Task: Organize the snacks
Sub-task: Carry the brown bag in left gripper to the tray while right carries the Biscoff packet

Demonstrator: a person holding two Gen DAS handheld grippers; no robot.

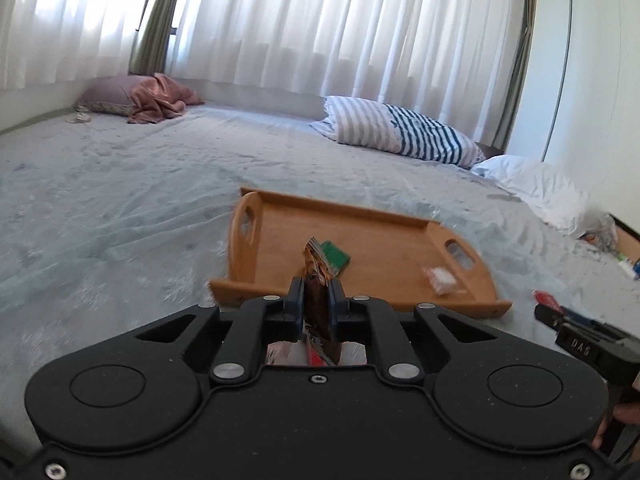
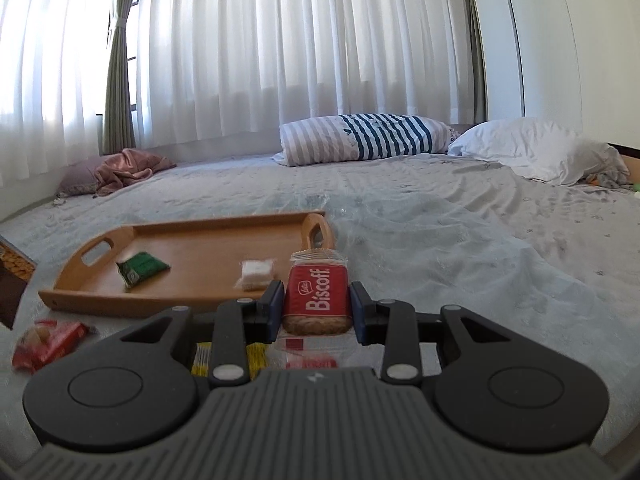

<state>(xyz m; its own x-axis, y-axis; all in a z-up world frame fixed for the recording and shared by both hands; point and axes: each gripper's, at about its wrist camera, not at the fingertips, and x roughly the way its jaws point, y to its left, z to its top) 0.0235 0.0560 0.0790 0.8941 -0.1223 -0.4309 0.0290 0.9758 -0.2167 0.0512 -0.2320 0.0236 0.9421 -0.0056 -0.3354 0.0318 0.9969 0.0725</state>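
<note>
Early days I'd say: only a green packet [image 2: 141, 267] and a white one [image 2: 256, 273] lie in the wooden tray [image 2: 80, 294], while the left gripper [image 1: 316, 292] has its jaws clamped on a brown wrapper [image 1: 316, 280] just short of the tray, the right gripper [image 2: 316, 302] has its jaws clamped on a Biscoff pack [image 2: 317, 296] beside it, and a red pack [image 2: 48, 342] sits on the bed in front of the tray.

I see a smooth, matt wooden tray [image 2: 208, 248] on wrinkled cloth bedsheet [image 2: 440, 248]; my right gripper's [image 2: 317, 302] matt black plastic clamps a glossy Biscoff wrapper [image 2: 316, 296]

A brown snack packet [image 1: 317, 300] and a red Biscoff pack [image 2: 317, 298] stand upright, clamped; green packet [image 2: 141, 267] and white packet [image 2: 256, 274] lie in the wooden tray [image 2: 208, 294].
</note>
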